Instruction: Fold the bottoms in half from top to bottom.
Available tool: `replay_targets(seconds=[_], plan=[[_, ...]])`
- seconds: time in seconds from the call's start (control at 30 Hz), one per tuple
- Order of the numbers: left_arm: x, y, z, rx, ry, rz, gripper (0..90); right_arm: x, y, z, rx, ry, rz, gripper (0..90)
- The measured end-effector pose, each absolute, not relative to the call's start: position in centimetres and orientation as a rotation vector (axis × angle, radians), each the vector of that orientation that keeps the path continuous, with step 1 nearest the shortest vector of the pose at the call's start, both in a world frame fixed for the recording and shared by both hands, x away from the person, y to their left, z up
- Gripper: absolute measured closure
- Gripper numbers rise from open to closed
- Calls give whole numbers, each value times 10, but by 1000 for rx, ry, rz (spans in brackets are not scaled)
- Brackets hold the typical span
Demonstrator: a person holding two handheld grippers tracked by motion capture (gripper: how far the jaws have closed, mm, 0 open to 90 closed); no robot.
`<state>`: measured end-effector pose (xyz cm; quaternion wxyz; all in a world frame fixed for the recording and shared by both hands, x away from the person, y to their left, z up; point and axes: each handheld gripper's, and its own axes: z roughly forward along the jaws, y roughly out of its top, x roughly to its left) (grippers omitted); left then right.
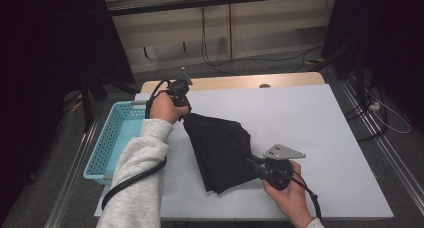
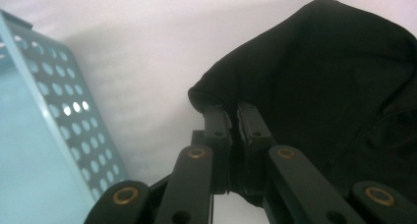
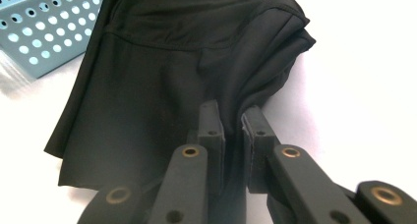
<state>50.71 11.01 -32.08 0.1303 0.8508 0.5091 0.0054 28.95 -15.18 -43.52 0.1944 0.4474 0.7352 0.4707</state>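
Observation:
A folded black cloth (image 1: 220, 150) lies across the white tabletop (image 1: 310, 128), stretched between my two grippers. My left gripper (image 1: 186, 113) pinches the cloth's far corner, close to the basket; in the left gripper view its jaws (image 2: 232, 117) are shut on the black cloth (image 2: 334, 81). My right gripper (image 1: 251, 161) holds the cloth's near right edge. In the right gripper view the jaws (image 3: 231, 117) clamp a fold of the cloth (image 3: 162, 71), which spreads away toward the basket.
A light blue perforated basket (image 1: 107, 138) stands at the table's left edge, also seen as the basket (image 2: 44, 121) and the basket (image 3: 49, 22) in the gripper views. Bare white tabletop lies right of the cloth. Cables run over the floor behind the table.

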Motion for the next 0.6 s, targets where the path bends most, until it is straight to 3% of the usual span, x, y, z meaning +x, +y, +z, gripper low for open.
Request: replay_targets(seconds=[0.6], plan=[[509, 120, -293, 2513, 1503, 11, 851, 296, -146, -423, 1240, 2040, 1371, 818]])
